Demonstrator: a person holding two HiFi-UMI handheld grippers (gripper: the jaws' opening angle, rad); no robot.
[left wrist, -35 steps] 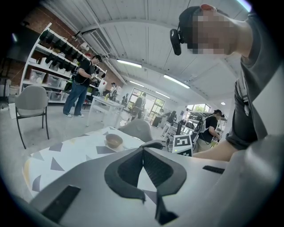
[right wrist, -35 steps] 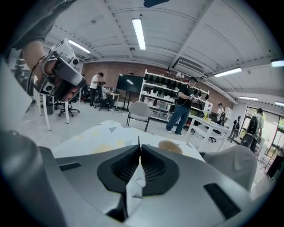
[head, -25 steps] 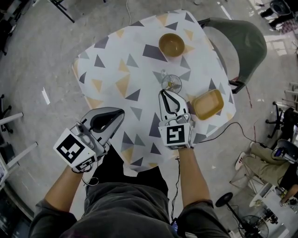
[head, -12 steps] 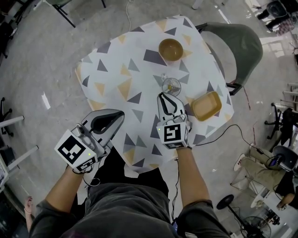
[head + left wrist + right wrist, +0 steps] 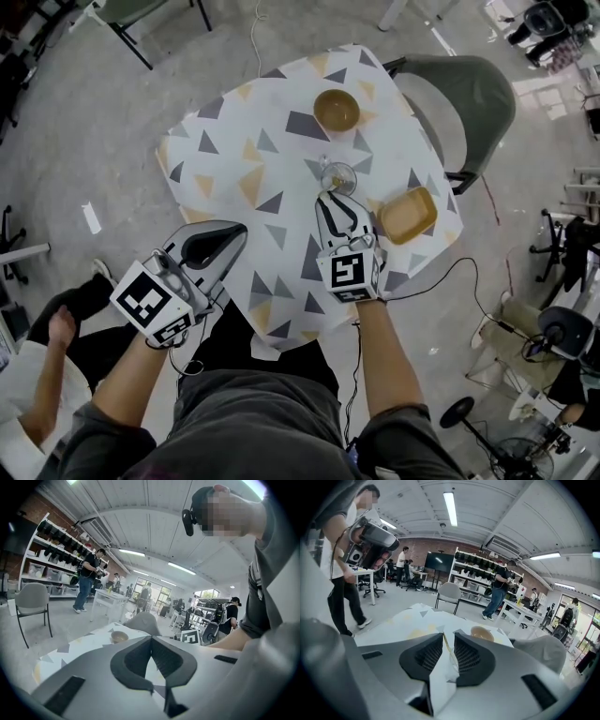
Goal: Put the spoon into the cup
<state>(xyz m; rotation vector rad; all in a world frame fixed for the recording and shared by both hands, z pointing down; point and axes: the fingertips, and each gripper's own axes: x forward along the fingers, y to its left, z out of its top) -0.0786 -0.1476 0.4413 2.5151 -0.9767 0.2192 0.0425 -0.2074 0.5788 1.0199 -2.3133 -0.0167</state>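
Note:
A clear glass cup (image 5: 338,176) stands mid-table on the triangle-patterned cloth (image 5: 244,141). The bowl end of a thin wooden spoon (image 5: 446,648) rests inside the cup. Its handle runs back between the narrow-set jaws of my right gripper (image 5: 327,195), which is just on the near side of the cup and shut on it. In the right gripper view the handle slants across the small gap between the pads. My left gripper (image 5: 221,238) hovers at the table's near-left edge, jaws closed together and holding nothing.
A brown bowl (image 5: 336,111) sits at the far side of the table, and a tan tray (image 5: 408,215) is right of the cup. A grey-green chair (image 5: 464,89) stands beyond the right corner. A seated person's arm (image 5: 52,342) is on the floor side at lower left.
Both grippers keep their places relative to the cup. The head view has shifted slightly, and a person has come into view at the lower left.

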